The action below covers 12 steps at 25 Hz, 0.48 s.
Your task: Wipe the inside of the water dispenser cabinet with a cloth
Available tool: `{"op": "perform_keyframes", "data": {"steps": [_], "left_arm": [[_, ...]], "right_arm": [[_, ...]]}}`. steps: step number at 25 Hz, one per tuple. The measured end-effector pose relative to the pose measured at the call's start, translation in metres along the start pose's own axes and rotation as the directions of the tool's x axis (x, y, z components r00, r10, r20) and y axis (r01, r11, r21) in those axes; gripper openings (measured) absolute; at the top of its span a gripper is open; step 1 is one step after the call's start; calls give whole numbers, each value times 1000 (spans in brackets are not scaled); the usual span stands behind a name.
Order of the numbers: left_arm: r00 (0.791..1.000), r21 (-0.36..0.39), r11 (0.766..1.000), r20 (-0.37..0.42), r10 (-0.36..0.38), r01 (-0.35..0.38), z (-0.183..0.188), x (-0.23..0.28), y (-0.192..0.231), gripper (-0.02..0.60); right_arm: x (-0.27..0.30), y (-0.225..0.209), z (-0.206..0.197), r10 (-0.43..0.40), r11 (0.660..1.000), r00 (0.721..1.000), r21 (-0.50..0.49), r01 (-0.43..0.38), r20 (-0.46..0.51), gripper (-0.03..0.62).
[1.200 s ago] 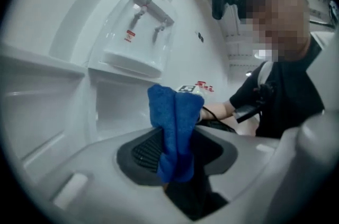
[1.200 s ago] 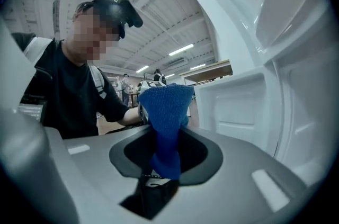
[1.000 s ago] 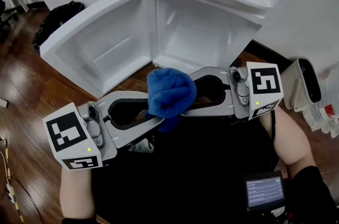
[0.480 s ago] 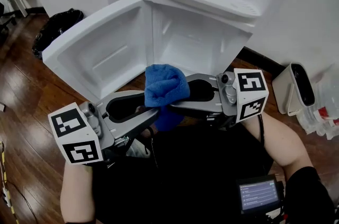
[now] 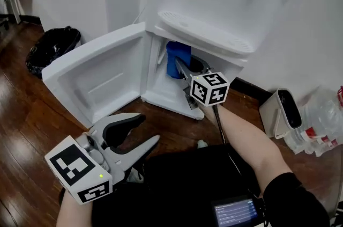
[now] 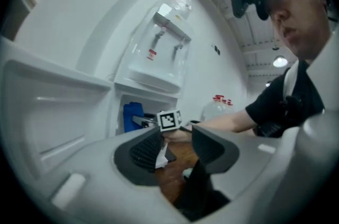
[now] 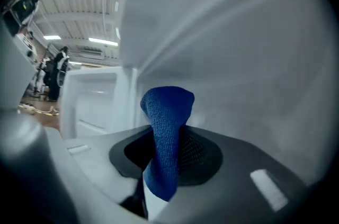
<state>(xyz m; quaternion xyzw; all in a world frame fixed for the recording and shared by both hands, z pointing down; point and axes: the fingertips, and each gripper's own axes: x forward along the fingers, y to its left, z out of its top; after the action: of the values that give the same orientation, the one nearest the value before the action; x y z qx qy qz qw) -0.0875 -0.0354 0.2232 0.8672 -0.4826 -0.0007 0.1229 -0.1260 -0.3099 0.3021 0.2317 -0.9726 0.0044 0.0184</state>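
The white water dispenser's lower cabinet (image 5: 170, 90) stands with its door (image 5: 96, 70) swung out to the left. My right gripper (image 5: 181, 66) reaches into the cabinet, shut on a blue cloth (image 5: 177, 55). Its jaws have just been closing with the cloth between them. In the right gripper view the cloth (image 7: 167, 112) stands up out of the right gripper (image 7: 168, 150), close to the white inner wall. My left gripper (image 5: 147, 128) hangs low at the left, over the wooden floor. It is open and holds nothing, and its jaws (image 6: 177, 146) have just been opening.
A black bag (image 5: 51, 43) lies on the floor beyond the door. A white device (image 5: 281, 110) and clear plastic bottles (image 5: 321, 124) stand to the right of the dispenser. The drip tray (image 5: 206, 33) juts out above the cabinet opening.
The cloth was pinched between both grippers in front of me. The left gripper let go and opened; the right gripper swung forward with the cloth into the cabinet.
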Motion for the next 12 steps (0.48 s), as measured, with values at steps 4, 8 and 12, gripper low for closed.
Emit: {"op": "perform_keyframes", "data": {"steps": [4,8,12], "left_arm": [[996,33,996,-15,-87,87,-5,5,-18,183],[997,27,996,-15,-79,80,-8,7,-15,176],[995,45,996,-64,-75,78,-16,8,-13,169]], "right_arm": [[29,-52,5,-242,970,966,12,242,96,101],[60,-69,28,-304,952,938,38,302,166,101],[74,-62,29,-255,967,951,36,253,172,98]]}}
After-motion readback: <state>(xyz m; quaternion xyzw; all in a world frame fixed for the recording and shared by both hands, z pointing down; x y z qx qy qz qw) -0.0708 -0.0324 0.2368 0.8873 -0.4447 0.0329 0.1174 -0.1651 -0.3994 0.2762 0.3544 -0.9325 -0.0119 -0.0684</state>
